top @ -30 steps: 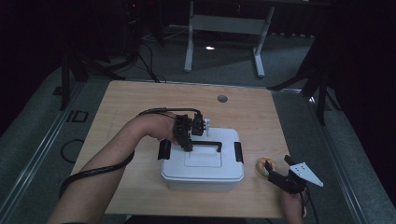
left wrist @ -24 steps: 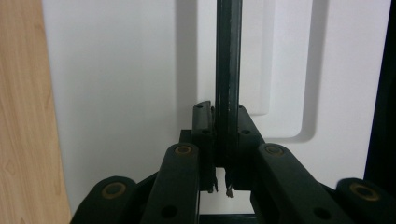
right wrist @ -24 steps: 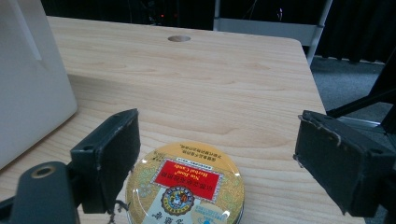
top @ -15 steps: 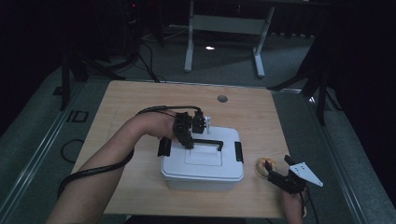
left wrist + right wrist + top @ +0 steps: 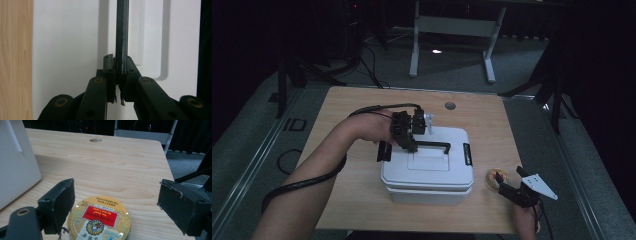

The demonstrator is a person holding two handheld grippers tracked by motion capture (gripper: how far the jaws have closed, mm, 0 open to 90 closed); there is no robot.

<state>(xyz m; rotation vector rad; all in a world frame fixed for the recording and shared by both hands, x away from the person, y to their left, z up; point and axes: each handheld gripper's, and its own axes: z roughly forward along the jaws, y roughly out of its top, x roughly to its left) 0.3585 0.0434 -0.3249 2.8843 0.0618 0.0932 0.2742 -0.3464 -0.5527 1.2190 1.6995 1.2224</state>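
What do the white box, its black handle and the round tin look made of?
White box: likely moulded plastic, matte, with rounded corners and pressed-in panels. Black handle, clamped by the left gripper: dark and slightly glossy, plastic or coated metal. Round tin: probably printed metal, with a shiny gold rim.

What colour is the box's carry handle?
Black; the handle shows best in the left gripper view, clamped by the left gripper.

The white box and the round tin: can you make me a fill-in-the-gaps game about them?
1. The left gripper is shut on the box's black ____.
2. The round tin lies on the wooden ____.
3. The right gripper has its jaws ____ around the tin.
4. The white box has its lid ____.

Missing words: handle; table; open; on
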